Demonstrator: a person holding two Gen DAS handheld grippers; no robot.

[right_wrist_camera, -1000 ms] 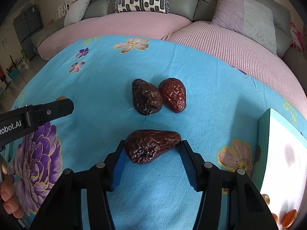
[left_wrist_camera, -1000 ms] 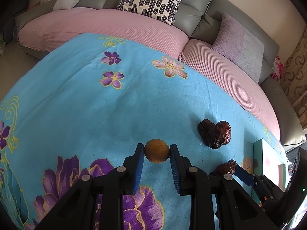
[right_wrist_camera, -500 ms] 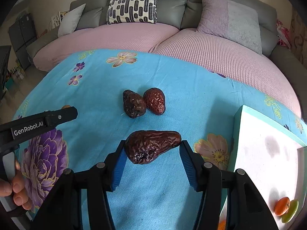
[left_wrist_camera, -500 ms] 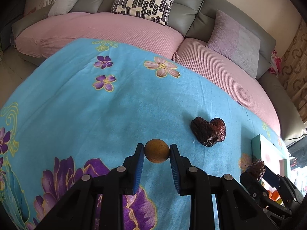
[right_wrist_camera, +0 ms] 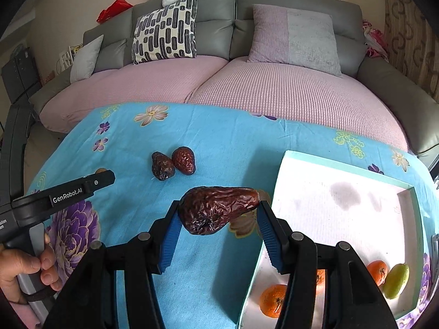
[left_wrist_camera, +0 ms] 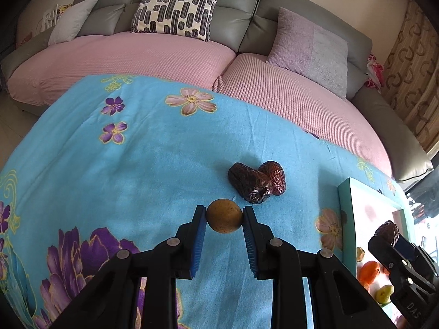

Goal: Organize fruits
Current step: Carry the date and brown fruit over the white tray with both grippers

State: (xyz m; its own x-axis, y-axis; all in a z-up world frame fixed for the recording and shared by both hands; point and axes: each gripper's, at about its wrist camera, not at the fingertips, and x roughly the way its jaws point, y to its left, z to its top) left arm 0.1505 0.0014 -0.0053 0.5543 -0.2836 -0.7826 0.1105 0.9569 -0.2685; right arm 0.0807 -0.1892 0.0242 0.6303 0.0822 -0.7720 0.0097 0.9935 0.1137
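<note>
Fruits in both grips: the left tool (left_wrist_camera: 224, 216) clamps a round brown fruit (left_wrist_camera: 224, 215) above the blue floral cloth (left_wrist_camera: 153, 164), the right tool (right_wrist_camera: 218, 211) pinches a long wrinkled date (right_wrist_camera: 216, 209) beside the white tray (right_wrist_camera: 343, 192). Two dates (right_wrist_camera: 173, 164) lie touching on the cloth; oranges (right_wrist_camera: 274, 300) and a green fruit (right_wrist_camera: 396, 277) sit in the tray.

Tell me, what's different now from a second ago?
Both hand-held grippers rose and swung toward the tray. The right one carries its date to the tray's edge; the left keeps gripping the round brown fruit. The two dates on the cloth stayed put.
</note>
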